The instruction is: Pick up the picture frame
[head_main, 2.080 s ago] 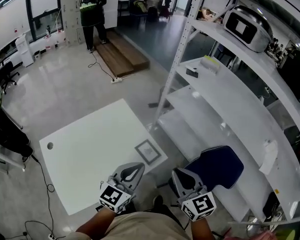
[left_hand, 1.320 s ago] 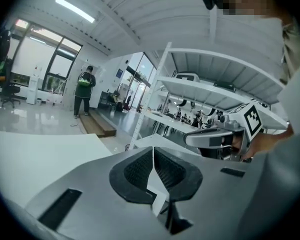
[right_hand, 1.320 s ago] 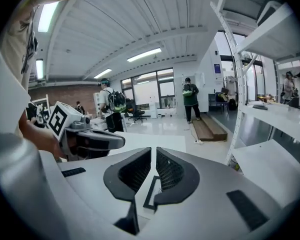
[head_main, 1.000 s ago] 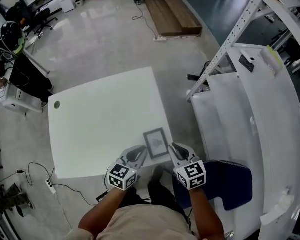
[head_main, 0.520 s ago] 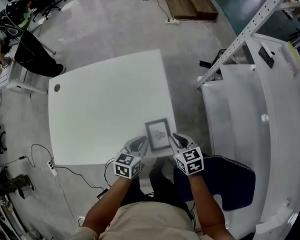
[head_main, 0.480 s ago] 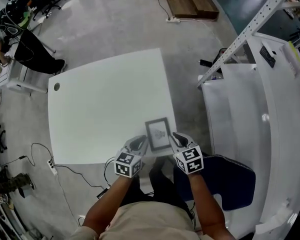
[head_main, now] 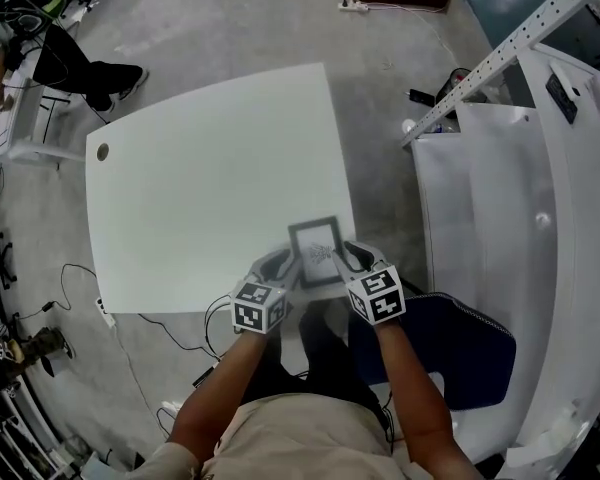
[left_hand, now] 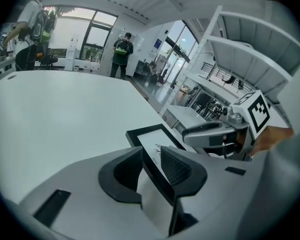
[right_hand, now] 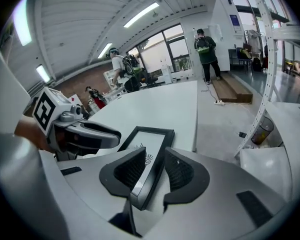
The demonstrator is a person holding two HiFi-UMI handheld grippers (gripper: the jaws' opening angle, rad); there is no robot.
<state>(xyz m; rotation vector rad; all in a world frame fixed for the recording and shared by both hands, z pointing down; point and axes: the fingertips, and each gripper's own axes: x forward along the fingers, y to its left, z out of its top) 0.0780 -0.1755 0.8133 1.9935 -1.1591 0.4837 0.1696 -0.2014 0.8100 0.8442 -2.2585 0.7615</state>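
The picture frame (head_main: 315,251) lies at the near edge of the white surface (head_main: 200,168), close to its right corner. The left hand-held gripper (head_main: 281,264) has its jaws closed on the frame's left side. The right hand-held gripper (head_main: 349,258) clamps the right side in the same way.

Black-rimmed picture frame (head_main: 315,251), face up, at near edge of white table (head_main: 200,168)

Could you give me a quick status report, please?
Left gripper, right gripper shut on picture frame, opposite edges. Frame at near edge of table. Nothing in the way.
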